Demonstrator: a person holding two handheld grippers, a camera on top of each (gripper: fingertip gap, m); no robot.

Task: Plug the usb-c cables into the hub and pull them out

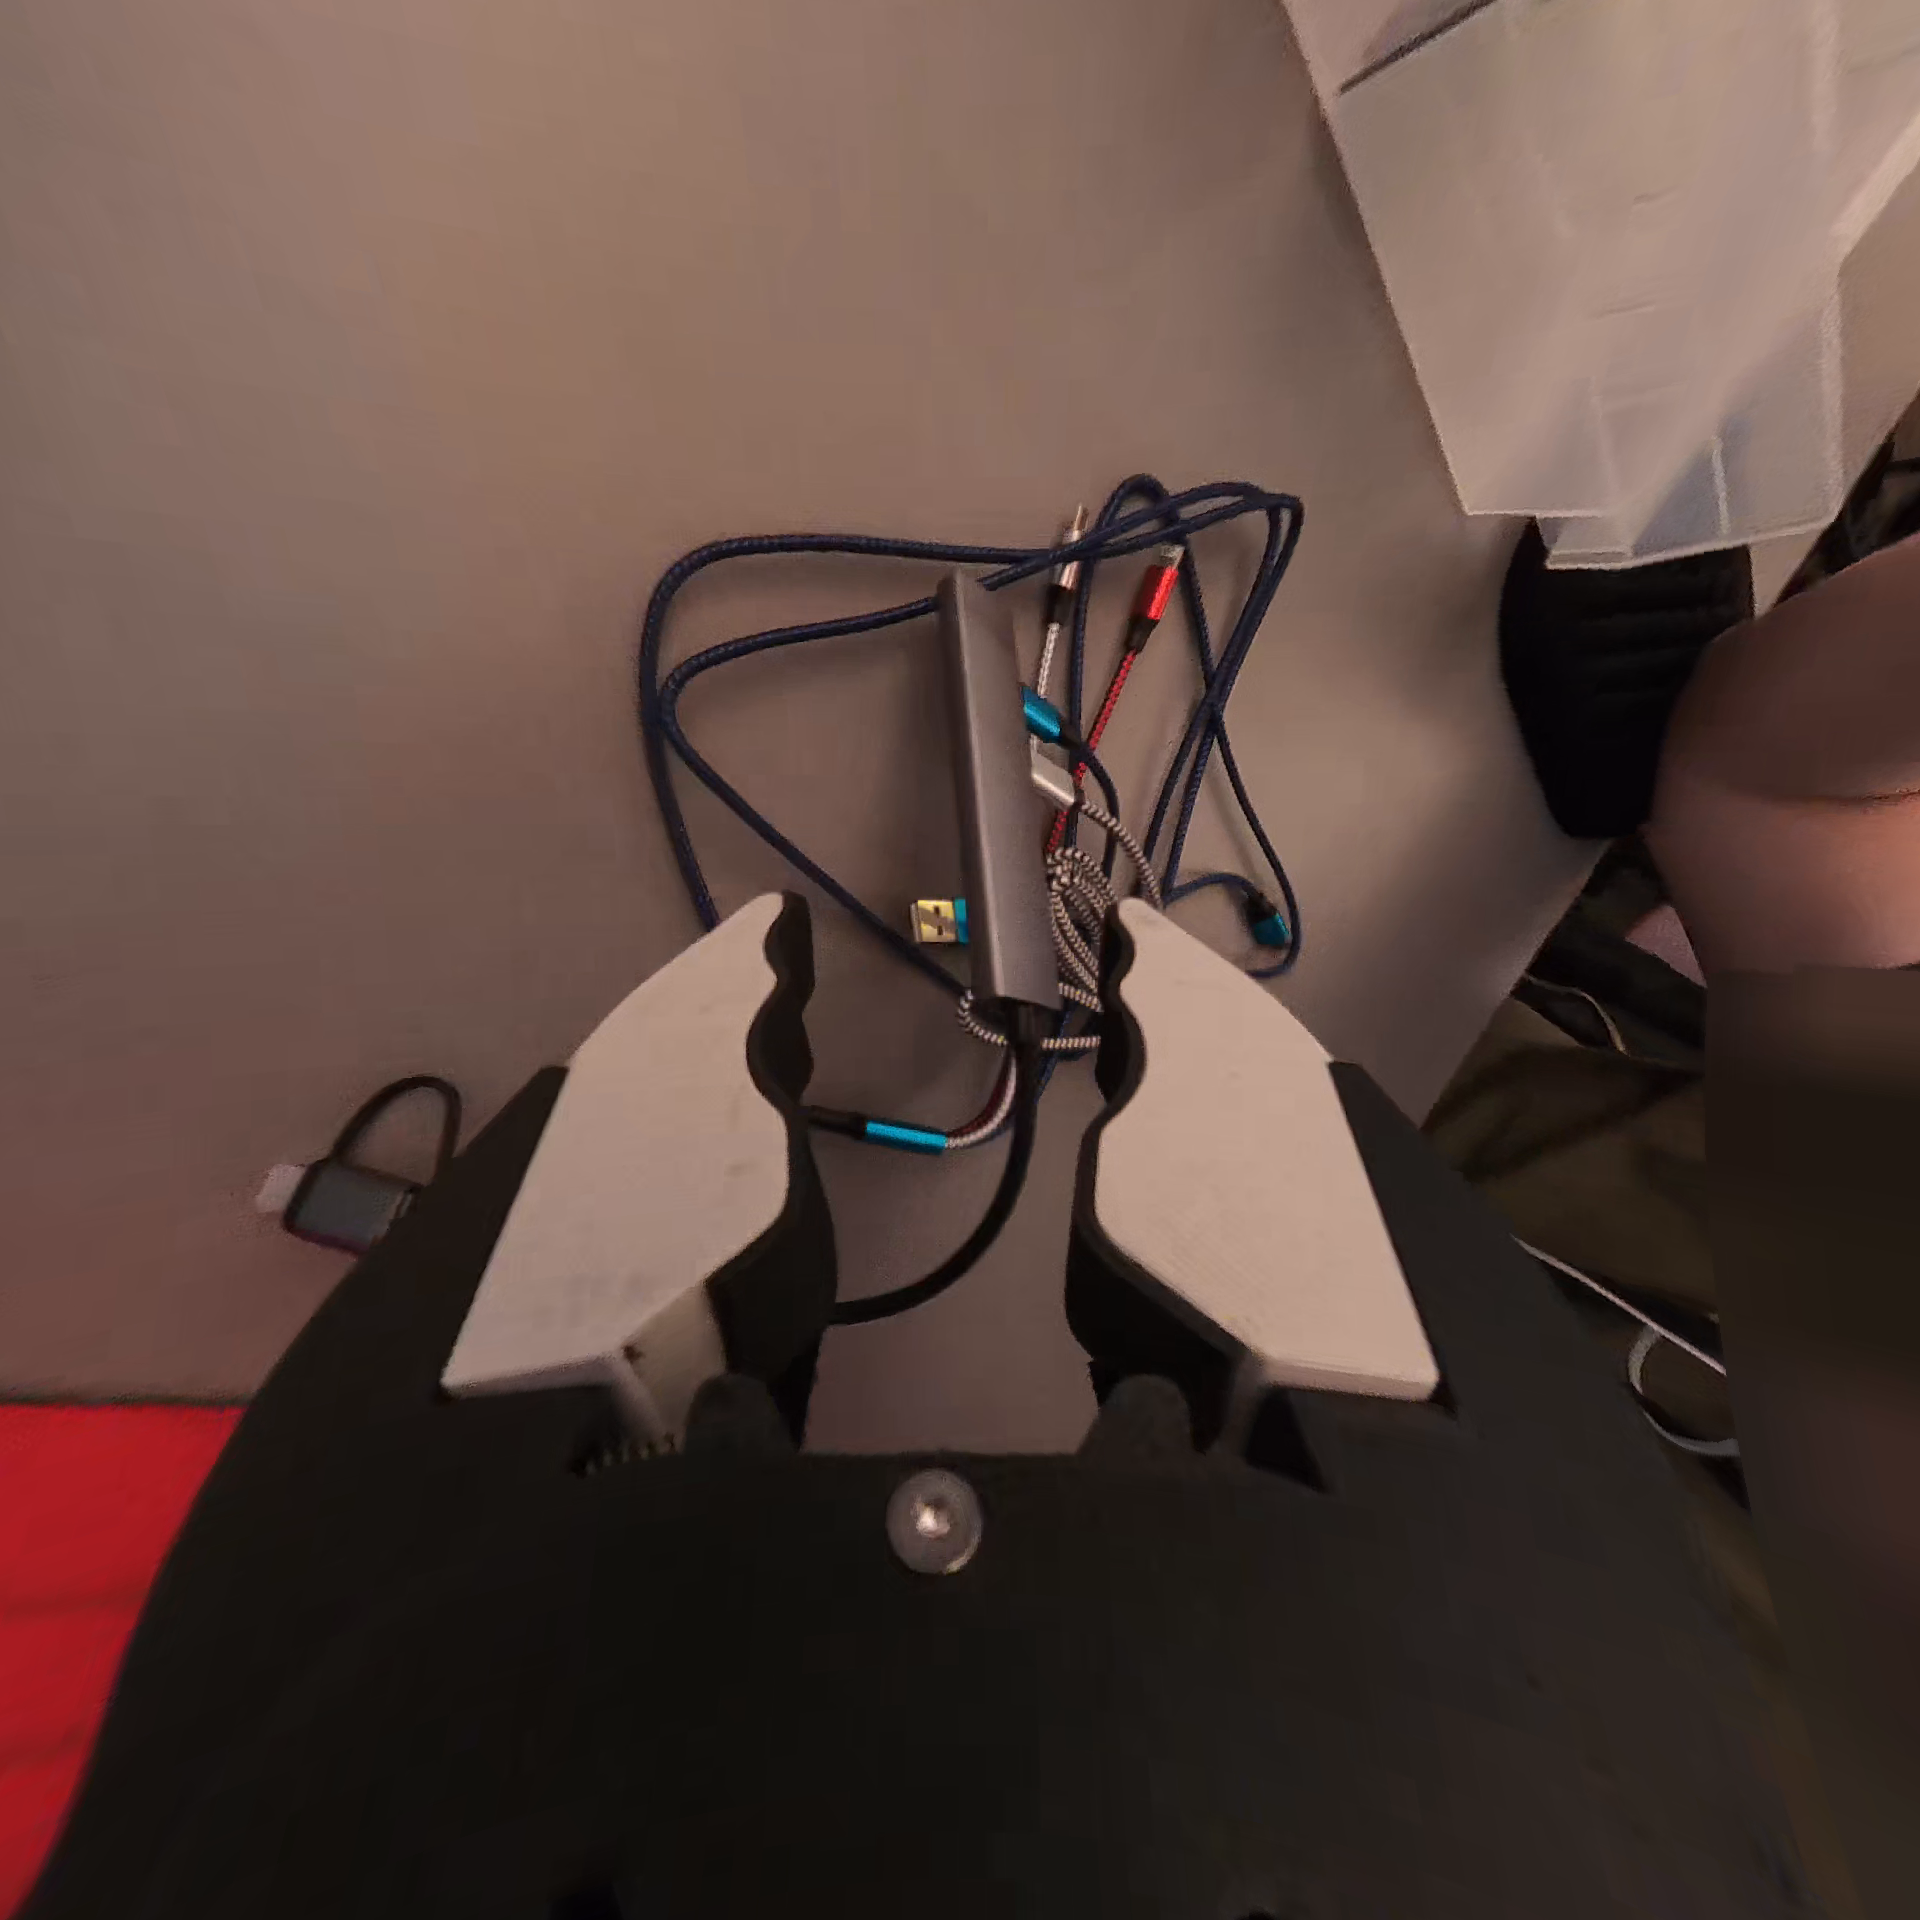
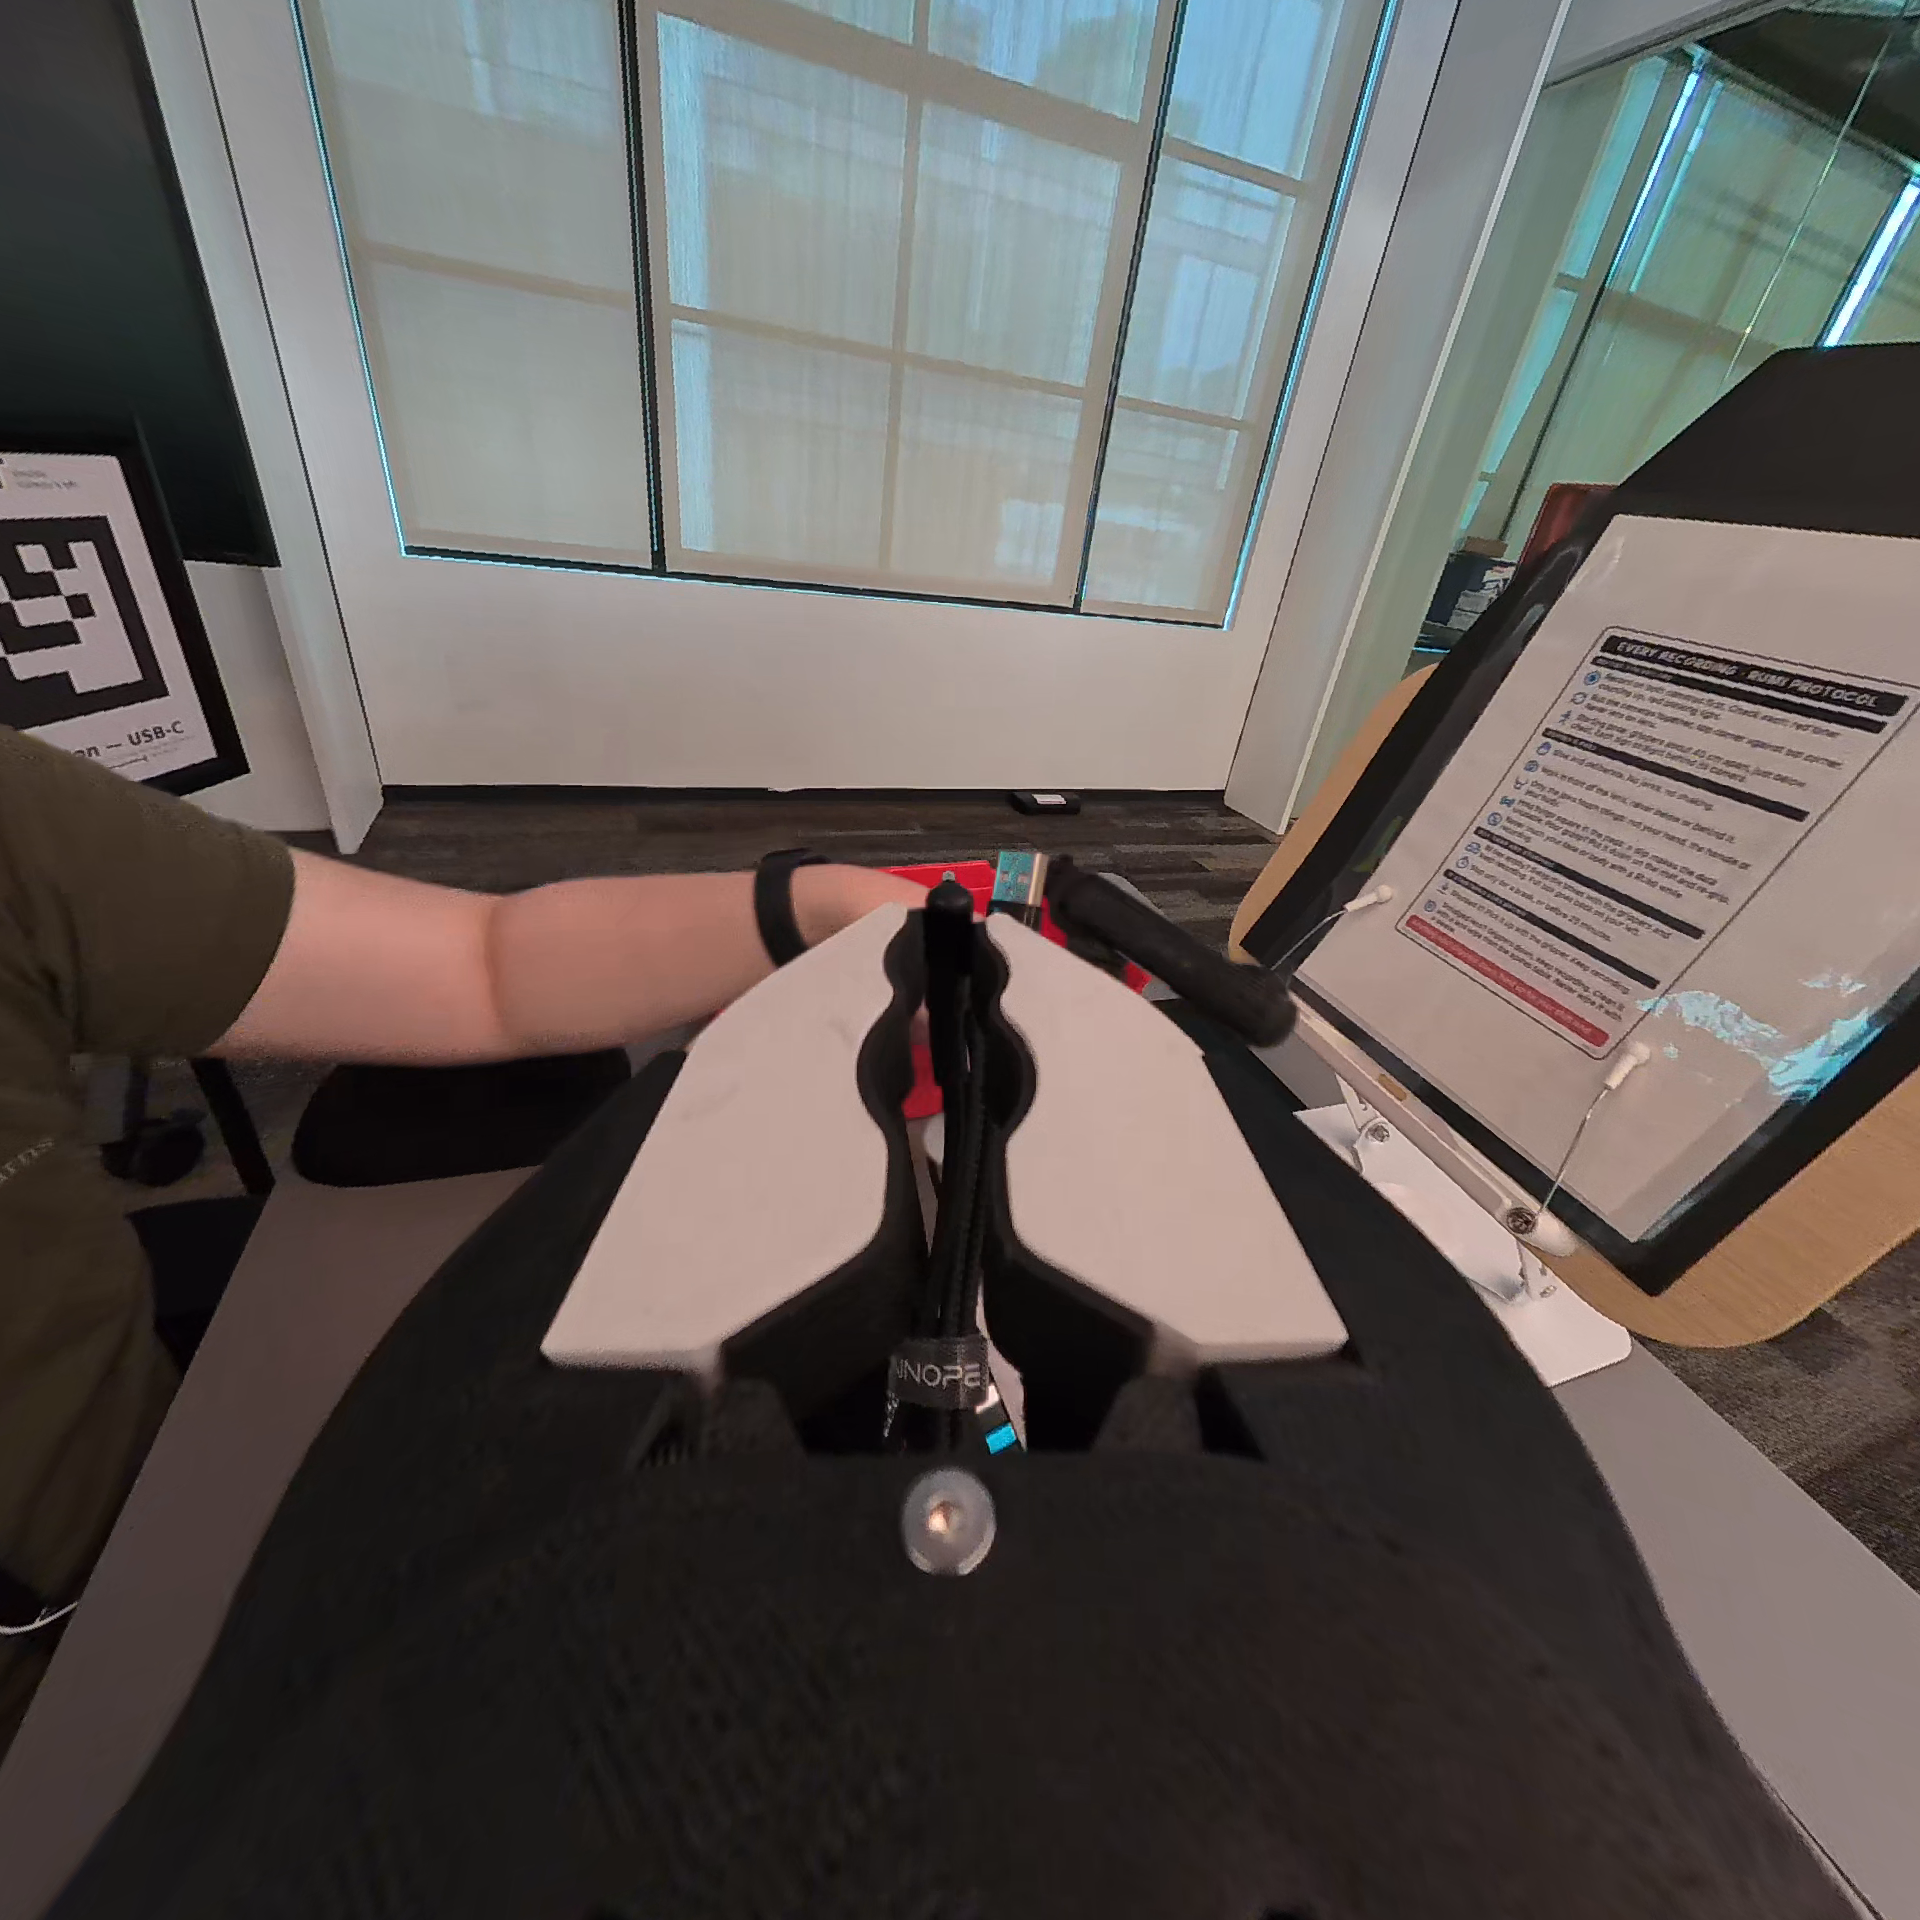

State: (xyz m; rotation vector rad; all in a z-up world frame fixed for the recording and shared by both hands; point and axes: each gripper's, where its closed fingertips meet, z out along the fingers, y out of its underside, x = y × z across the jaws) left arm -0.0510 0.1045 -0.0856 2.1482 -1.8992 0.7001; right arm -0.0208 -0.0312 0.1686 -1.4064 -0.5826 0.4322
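In the left wrist view a grey hub [image 1: 989,790] lies on the grey table, with a blue plug [image 1: 1042,713] and a silver plug [image 1: 1051,774] at its right side. Tangled blue, red and black-and-white braided cables [image 1: 1081,914] lie around it. A loose blue USB-A plug [image 1: 938,921] lies left of the hub. My left gripper [image 1: 951,925] is open above the hub's near end, holding nothing. In the right wrist view my right gripper [image 2: 948,914] is shut on a black braided cable [image 2: 961,1143], raised well above the table, its black plug end poking out past the tips.
A small dark adapter with a black loop [image 1: 348,1205] lies at the table's left. A clear plastic stand [image 1: 1621,260] is at the back right. A person's arm [image 2: 582,956] reaches across. A framed instruction sheet [image 2: 1621,862] stands to the right. A red part [image 1: 94,1558] is lower left. About 30 centimetres separates my left fingertips from my right.
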